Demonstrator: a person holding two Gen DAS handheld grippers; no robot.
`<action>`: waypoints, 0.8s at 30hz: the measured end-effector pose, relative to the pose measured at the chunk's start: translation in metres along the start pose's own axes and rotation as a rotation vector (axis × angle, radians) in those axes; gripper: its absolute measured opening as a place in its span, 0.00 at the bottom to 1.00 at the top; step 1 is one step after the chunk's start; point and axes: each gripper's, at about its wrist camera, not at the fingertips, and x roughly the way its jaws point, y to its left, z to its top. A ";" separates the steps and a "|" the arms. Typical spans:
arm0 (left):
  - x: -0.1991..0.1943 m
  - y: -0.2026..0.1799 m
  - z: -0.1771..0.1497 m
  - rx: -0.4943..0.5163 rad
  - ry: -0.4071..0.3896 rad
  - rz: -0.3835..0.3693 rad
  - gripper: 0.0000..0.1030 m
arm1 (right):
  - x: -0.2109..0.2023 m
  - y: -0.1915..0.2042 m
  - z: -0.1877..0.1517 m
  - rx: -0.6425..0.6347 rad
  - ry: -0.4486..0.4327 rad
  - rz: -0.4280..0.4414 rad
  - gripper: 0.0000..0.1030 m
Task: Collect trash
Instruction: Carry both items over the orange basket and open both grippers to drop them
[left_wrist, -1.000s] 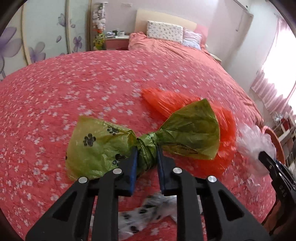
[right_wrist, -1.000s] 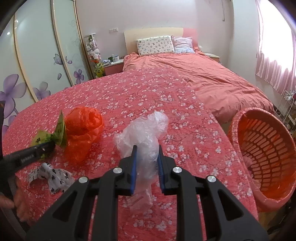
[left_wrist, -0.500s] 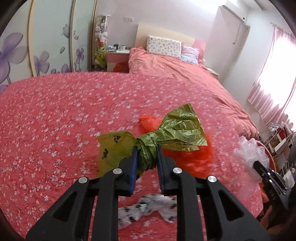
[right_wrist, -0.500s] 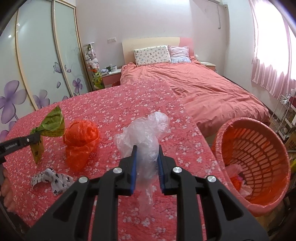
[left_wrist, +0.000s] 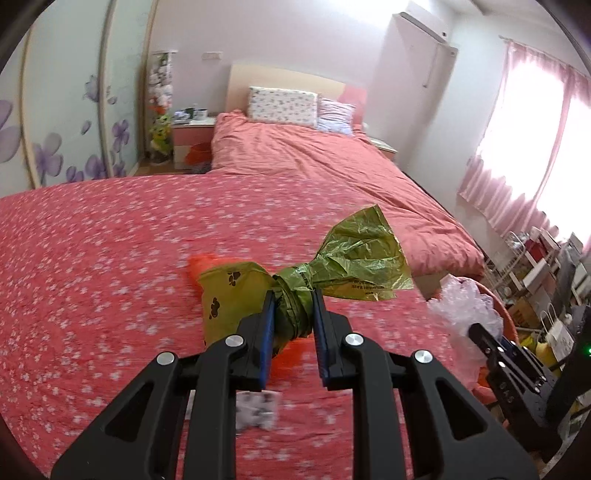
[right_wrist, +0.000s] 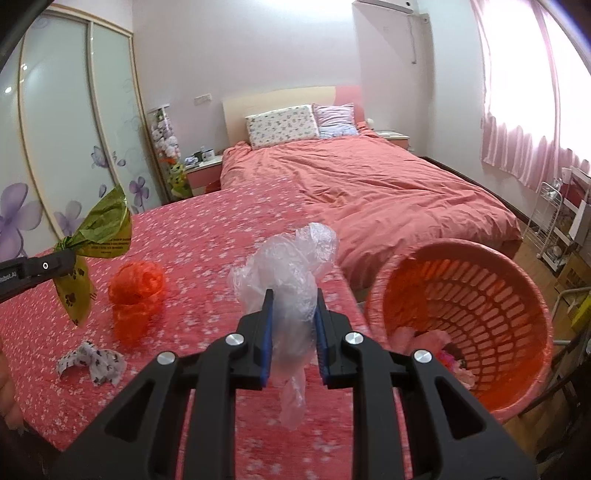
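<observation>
My left tool (left_wrist: 293, 314) is clamped on the knotted neck of a green bag (left_wrist: 306, 280) printed with paw marks, which hangs clear above the floral-covered bench (left_wrist: 92, 258); its crinkled tail fans out toward two o'clock and its filled end droops toward eight o'clock. My right tool (right_wrist: 294, 314) pinches a crumpled clear plastic bag (right_wrist: 288, 269), also off the surface, with a thin twist of film dangling down between the fingers.

In the right wrist view, an orange bag (right_wrist: 136, 299) sits on the bench at about nine o'clock from the clear bag, just right of the hanging green bag (right_wrist: 99, 229). A white scrap with black paw prints (right_wrist: 92, 362) lies flat at about eight o'clock, near the bench's front edge.

At three o'clock from my right tool, past the bench edge, an orange slatted basket (right_wrist: 461, 306) tilts its mouth toward me, with pink and other scraps in its bottom. Beyond the bench, at twelve o'clock, stands a bed (right_wrist: 369, 184) with a pink cover.
</observation>
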 end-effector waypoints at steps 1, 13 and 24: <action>0.003 -0.006 0.000 0.008 0.002 -0.010 0.19 | -0.002 -0.007 0.000 0.009 -0.003 -0.007 0.20; 0.042 -0.081 -0.007 0.079 0.055 -0.135 0.19 | -0.016 -0.080 0.001 0.104 -0.040 -0.102 0.20; 0.064 -0.145 -0.015 0.132 0.097 -0.235 0.19 | -0.032 -0.142 0.001 0.193 -0.087 -0.182 0.20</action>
